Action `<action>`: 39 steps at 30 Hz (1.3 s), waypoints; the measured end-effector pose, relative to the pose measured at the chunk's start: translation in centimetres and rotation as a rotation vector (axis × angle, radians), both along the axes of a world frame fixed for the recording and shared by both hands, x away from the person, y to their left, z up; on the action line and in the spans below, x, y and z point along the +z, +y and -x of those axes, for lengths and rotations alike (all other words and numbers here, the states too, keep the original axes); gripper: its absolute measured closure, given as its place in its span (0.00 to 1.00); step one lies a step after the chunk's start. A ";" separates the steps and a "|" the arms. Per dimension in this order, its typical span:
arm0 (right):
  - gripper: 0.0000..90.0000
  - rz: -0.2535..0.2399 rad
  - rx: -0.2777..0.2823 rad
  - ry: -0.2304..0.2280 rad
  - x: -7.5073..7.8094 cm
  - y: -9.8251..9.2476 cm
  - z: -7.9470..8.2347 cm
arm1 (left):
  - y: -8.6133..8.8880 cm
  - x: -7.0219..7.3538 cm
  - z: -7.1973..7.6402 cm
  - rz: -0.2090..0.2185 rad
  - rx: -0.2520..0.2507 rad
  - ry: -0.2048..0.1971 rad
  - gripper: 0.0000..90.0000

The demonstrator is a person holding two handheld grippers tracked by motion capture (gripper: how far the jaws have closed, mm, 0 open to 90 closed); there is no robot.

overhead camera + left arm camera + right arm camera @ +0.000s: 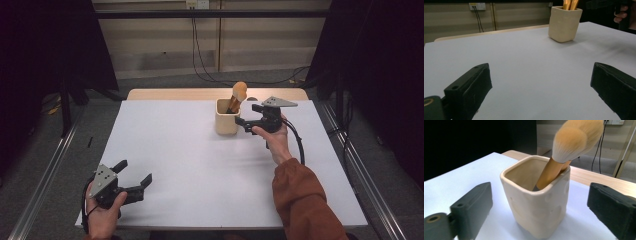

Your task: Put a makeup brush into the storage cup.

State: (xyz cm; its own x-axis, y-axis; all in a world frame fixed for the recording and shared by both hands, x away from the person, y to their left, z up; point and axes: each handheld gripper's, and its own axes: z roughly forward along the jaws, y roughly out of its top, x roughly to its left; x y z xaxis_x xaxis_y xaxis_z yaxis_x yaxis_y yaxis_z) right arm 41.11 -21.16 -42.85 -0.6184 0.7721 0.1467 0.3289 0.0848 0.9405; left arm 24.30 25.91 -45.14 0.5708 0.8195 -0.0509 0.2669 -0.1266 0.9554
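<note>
A cream ceramic cup [226, 121] stands at the far middle of the white table [190, 165]. Make-up brushes with wooden handles lean in it, their tan bristle heads [239, 90] sticking out above the rim. My right gripper [247, 114] is open just to the right of the cup, its jaws pointing at it. In the right gripper view the cup [536, 205] sits close ahead between the spread jaws, untouched, with a brush [574, 140] leaning toward its far corner. My left gripper [135, 171] rests open and holding nothing near the front left corner; from there the cup [564, 23] is far off.
A bare wooden strip [175, 94] runs along the table's far edge. Metal rails [45, 175] flank the table on both sides. Black cables [205, 75] trail over the floor from a wall socket [196, 4] behind.
</note>
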 end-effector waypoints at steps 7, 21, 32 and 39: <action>0.02 0.008 -0.015 -0.012 0.1 -0.5 1.1 | -0.1 0.1 0.1 -0.007 0.000 -0.012 0.04; 0.02 0.052 -0.073 -0.060 0.1 -1.3 4.1 | 0.0 0.1 0.2 0.021 0.003 -0.022 0.04; 0.00 0.038 -0.135 -0.102 0.1 -2.6 6.7 | -0.2 0.2 0.4 0.014 -0.005 -0.027 0.04; 0.00 0.037 -0.134 -0.096 -0.3 -3.4 8.1 | 0.1 0.3 0.5 0.014 0.000 -0.028 0.04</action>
